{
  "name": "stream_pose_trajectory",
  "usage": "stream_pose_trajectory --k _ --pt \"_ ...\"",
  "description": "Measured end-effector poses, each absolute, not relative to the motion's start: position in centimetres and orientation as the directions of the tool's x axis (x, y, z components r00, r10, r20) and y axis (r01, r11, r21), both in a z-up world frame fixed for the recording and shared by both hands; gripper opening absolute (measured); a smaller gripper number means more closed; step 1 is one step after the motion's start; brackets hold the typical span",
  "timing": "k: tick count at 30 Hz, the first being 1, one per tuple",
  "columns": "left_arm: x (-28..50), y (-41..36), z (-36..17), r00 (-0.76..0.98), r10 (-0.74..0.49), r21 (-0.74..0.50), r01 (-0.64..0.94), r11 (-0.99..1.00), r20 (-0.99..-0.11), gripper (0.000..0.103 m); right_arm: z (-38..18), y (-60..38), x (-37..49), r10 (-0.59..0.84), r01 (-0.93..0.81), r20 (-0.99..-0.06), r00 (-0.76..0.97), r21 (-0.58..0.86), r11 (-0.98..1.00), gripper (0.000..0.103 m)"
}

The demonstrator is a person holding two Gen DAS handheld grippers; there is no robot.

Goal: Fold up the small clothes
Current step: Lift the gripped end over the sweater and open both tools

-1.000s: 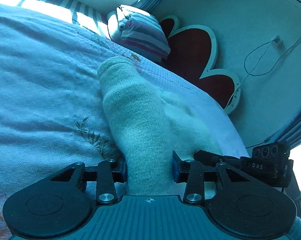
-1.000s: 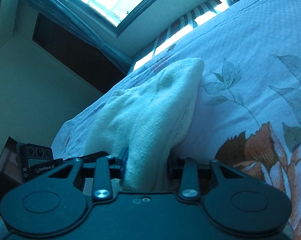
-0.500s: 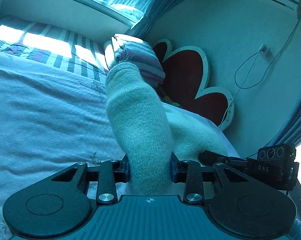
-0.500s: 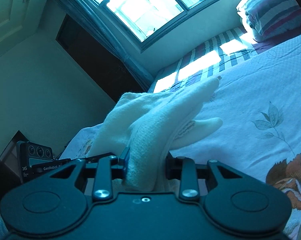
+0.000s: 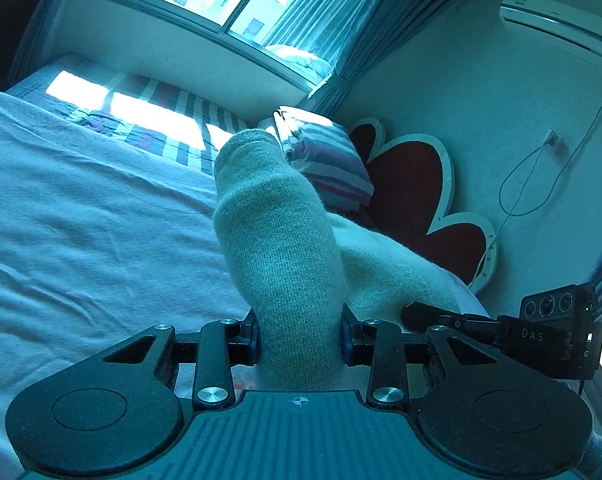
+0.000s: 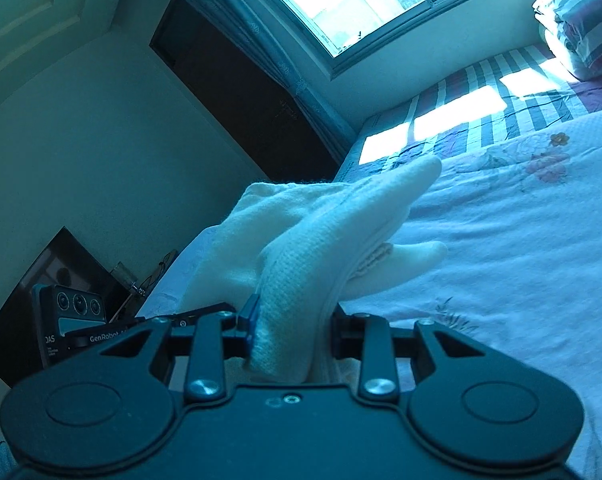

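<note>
Both grippers are clamped on the same pale knit garment (image 5: 285, 264), looks like a small sweater or leggings, can't tell which. Left gripper (image 5: 299, 338) has its jaws nearly closed on a tube-like sleeve or leg end that sticks up ahead of the camera. Right gripper (image 6: 291, 330) pinches a bunched edge (image 6: 301, 280), rest of the cloth trailing toward the floral bedspread (image 6: 501, 260). The garment is off the bed, over the near edge, the striped pillow (image 5: 325, 160) well apart at the head end. I judge the step as carrying it over to lay flat. I'd hold both grips firm, spread the grippers apart to tension the fabric, and lower it onto bare bedspread with the far hem touching first so nothing tucks under.
</note>
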State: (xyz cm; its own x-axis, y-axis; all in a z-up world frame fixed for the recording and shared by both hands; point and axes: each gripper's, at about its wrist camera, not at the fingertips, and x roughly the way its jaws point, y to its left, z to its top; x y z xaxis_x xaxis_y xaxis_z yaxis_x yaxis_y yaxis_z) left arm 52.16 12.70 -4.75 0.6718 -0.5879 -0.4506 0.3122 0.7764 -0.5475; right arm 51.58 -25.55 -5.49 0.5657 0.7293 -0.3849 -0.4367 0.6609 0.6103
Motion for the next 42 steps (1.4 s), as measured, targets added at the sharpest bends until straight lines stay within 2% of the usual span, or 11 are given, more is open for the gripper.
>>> stream_pose_trajectory --k 10,15,17,22,24,28,31,32,33,37,42 --pt "53.1 20.2 -8.1 0.673 -0.539 -0.551 0.228 0.803 -0.507 0.036 -7.7 -17.6 53.3 0.761 -0.441 -0.42 0.495 0.633 0.636 0.032" --pt "54.9 23.1 -13.7 0.598 -0.551 -0.605 0.135 0.785 -0.581 0.036 -10.7 -14.9 54.4 0.76 -0.389 -0.466 0.453 0.663 0.639 0.032" --pt "55.2 23.9 -15.7 0.587 -0.585 -0.66 0.111 0.743 -0.56 0.039 -12.4 -14.2 54.8 0.752 -0.351 -0.496 0.435 0.676 0.648 0.032" --pt "54.5 24.1 -16.1 0.585 -0.606 -0.694 0.101 0.713 -0.538 0.045 -13.4 -15.3 53.8 0.719 -0.29 -0.511 0.472 0.68 0.674 0.052" --pt "53.5 24.1 -15.7 0.581 -0.606 -0.685 0.11 0.72 -0.544 0.048 -12.6 -16.8 52.7 0.701 -0.295 -0.506 0.502 0.662 0.689 0.072" --pt "51.4 24.2 -15.9 0.566 -0.623 -0.696 0.117 0.708 -0.539 0.05 -13.5 -19.4 51.0 0.734 -0.264 -0.517 0.44 0.707 0.657 0.072" --pt "51.5 23.8 -16.6 0.558 -0.631 -0.706 0.109 0.699 -0.539 0.05 -14.8 -19.0 50.4 0.755 -0.249 -0.525 0.393 0.729 0.637 0.054" --pt "51.9 23.9 -16.9 0.561 -0.634 -0.716 0.101 0.691 -0.533 0.05 -15.3 -18.8 50.6 0.765 -0.209 -0.53 0.366 0.754 0.623 0.028" --pt "52.3 24.0 -17.0 0.562 -0.636 -0.728 0.085 0.68 -0.529 0.05 -16.0 -18.6 50.8 0.772 -0.144 -0.536 0.341 0.782 0.607 0.022" --pt "52.0 24.0 -16.3 0.551 -0.663 -0.765 0.067 0.641 -0.507 0.05 -17.1 -19.8 49.3 0.796 0.055 -0.483 0.366 0.864 0.5 0.017" --pt "50.6 22.9 -15.8 0.523 -0.567 -0.619 0.093 0.78 -0.636 0.05 -16.7 -20.0 45.3 0.788 0.2 -0.488 0.376 0.873 0.445 0.015"
